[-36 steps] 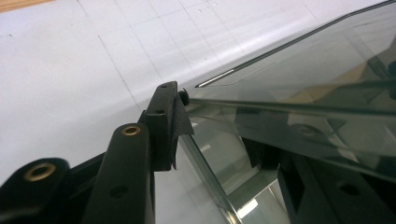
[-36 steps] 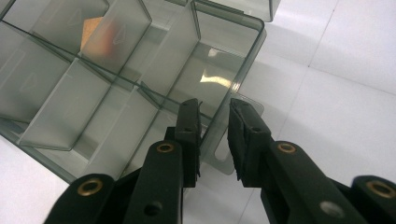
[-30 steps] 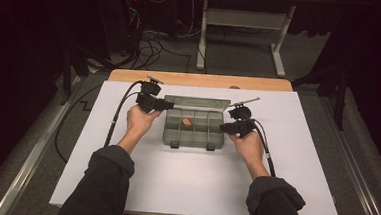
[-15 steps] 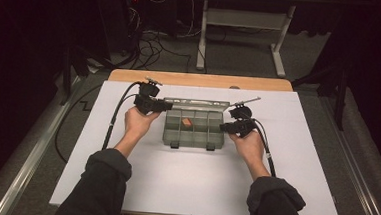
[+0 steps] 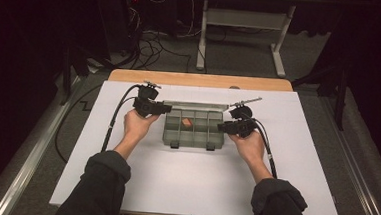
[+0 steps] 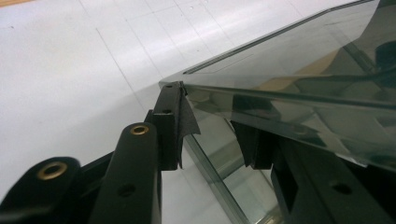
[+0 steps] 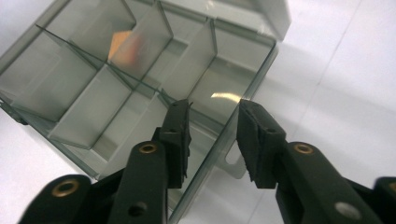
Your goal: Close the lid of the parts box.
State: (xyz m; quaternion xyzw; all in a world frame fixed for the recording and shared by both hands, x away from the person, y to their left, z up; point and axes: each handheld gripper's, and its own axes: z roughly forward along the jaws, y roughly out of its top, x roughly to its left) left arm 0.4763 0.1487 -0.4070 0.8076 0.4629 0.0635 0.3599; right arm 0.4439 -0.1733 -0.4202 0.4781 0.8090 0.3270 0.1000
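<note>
A clear compartment box [image 5: 191, 143] lies mid-table with its lid [image 5: 198, 105] tilted up at the back. A small orange piece [image 5: 186, 122] sits in a back compartment. My left gripper [image 5: 166, 107] is at the box's back left corner. Its jaws have been closing slightly and stand apart around the lid [image 6: 289, 60] corner, which touches the left finger [image 6: 173, 116]. My right gripper [image 5: 221, 127] is at the box's right side. Its jaws have just been opening and straddle the right wall [image 7: 254, 79] without pressing it, near the orange piece [image 7: 123, 44].
The box rests on a white sheet [image 5: 194, 183] that covers a wooden table [image 5: 200, 80]. Cables trail from both grippers over the sheet's sides. Beyond the table's far edge, the dark floor holds loose cables and a white frame [image 5: 244, 20].
The lid shows as a narrower band than a second ago, so it stands a little more raised. Both hands stay almost where they were.
</note>
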